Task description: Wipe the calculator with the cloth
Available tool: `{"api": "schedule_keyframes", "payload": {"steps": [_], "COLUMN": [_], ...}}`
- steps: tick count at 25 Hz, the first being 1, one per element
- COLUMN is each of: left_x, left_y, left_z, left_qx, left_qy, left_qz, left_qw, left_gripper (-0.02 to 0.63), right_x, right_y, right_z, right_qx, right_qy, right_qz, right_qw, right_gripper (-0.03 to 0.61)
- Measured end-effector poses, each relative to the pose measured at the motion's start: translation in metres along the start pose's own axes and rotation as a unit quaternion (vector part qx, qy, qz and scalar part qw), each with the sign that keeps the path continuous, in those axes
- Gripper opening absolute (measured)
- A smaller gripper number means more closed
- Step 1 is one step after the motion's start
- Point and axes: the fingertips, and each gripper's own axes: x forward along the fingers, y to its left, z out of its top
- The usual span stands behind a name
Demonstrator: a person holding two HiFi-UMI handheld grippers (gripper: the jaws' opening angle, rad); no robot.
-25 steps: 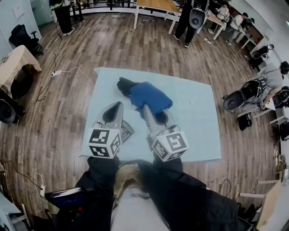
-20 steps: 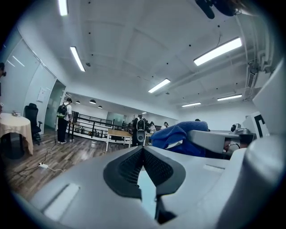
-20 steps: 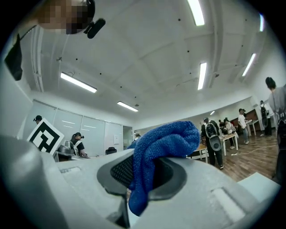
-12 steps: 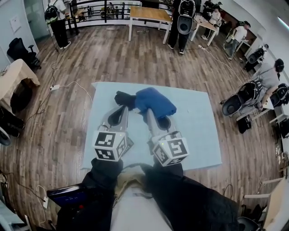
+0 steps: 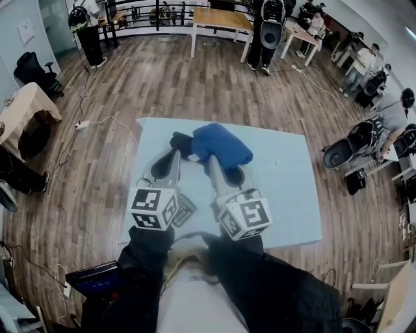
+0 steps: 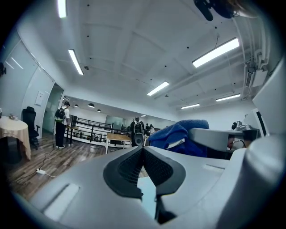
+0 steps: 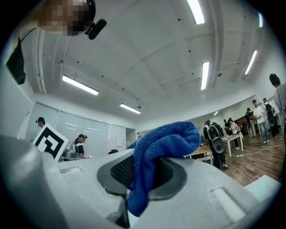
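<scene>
A blue cloth (image 5: 221, 146) hangs bunched from my right gripper (image 5: 211, 160), which is shut on it above the light blue mat (image 5: 286, 188). In the right gripper view the blue cloth (image 7: 166, 143) drapes over both pads of the right gripper (image 7: 139, 172), which points up towards the ceiling. My left gripper (image 5: 175, 154) is beside it, shut and empty; the left gripper view shows its pads (image 6: 129, 167) meeting at the tip. The grey calculator (image 5: 184, 209) lies on the mat near me, partly hidden under the left gripper's marker cube.
A black object (image 5: 181, 142) lies on the mat just beyond the left gripper's tip, next to the cloth. Wooden floor surrounds the mat. A white cable (image 5: 104, 104) trails at the left. People and tables (image 5: 221, 19) stand far off.
My right gripper has carried the blue cloth a little farther from me over the mat. The left gripper has drawn slightly closer to it. Calculator and black object have stayed put.
</scene>
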Motion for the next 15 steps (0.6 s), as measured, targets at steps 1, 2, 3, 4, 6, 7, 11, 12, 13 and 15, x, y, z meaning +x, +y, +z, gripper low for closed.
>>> {"api": "schedule_keyframes", "payload": {"steps": [1, 2, 3, 4, 6, 7, 11, 12, 13, 15], "left_x": [0.0, 0.0, 0.0, 0.0, 0.001, 0.001, 0.003, 0.004, 0.006, 0.012], "left_y": [0.0, 0.0, -0.001, -0.001, -0.001, -0.001, -0.002, -0.002, -0.001, 0.0], "left_z": [0.0, -0.001, -0.002, -0.002, -0.003, -0.003, -0.005, -0.006, -0.006, -0.007], "left_qx": [0.002, 0.004, 0.005, 0.006, 0.008, 0.008, 0.007, 0.007, 0.007, 0.006], "left_qy": [0.002, 0.004, 0.006, 0.007, 0.008, 0.009, 0.012, 0.012, 0.012, 0.014], "left_qz": [0.0, -0.001, -0.001, -0.002, -0.003, -0.004, -0.01, -0.011, -0.013, -0.017], "left_qw": [1.0, 1.0, 1.0, 1.0, 0.9999, 0.9999, 0.9999, 0.9998, 0.9998, 0.9997], "left_gripper": [0.003, 0.003, 0.003, 0.003, 0.003, 0.003, 0.003, 0.003, 0.003, 0.003], "right_x": [0.001, 0.001, 0.001, 0.001, 0.001, 0.001, -0.001, 0.0, 0.001, 0.005], "right_y": [0.001, 0.002, 0.003, 0.003, 0.001, 0.0, -0.003, -0.003, -0.005, -0.007], "right_z": [0.001, 0.001, 0.001, 0.0, -0.001, -0.001, -0.002, -0.004, -0.005, -0.006], "right_qx": [-0.001, -0.003, -0.004, -0.004, -0.005, -0.006, -0.006, -0.005, -0.005, -0.007], "right_qy": [-0.001, 0.0, 0.0, 0.001, 0.002, 0.002, 0.004, 0.006, 0.007, 0.009], "right_qz": [0.002, 0.002, 0.002, 0.001, -0.001, -0.003, -0.011, -0.012, -0.013, -0.016], "right_qw": [1.0, 1.0, 1.0, 1.0, 1.0, 1.0, 1.0, 1.0, 1.0, 1.0], "right_gripper": [0.058, 0.058, 0.058, 0.058, 0.058, 0.058, 0.058, 0.058, 0.058, 0.058]}}
